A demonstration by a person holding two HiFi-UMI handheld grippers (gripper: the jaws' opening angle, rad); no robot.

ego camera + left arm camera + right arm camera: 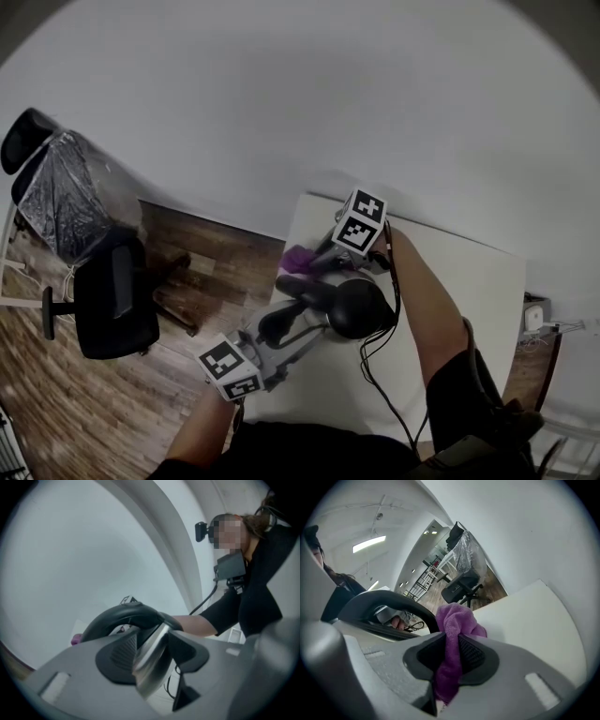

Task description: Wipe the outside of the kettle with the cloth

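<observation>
The left gripper [150, 656] is nearest: I am clamping it on a shiny metal edge of the kettle [354, 306], on the kettle's near side, bracing the body. On the kettle's far side, beside its black handle [379, 601], I am pinching the purple cloth [456, 620] in the right gripper [451, 654]. For a clean wipe, I am judging that the free fold should be pressing flat on the wall while the brace is resisting twist. The kettle is sitting near the left edge of the white table [469, 281]. Left of the kettle lie wood floor [220, 258] and a black office chair [112, 302]; beyond it, a white wall [281, 94].
</observation>
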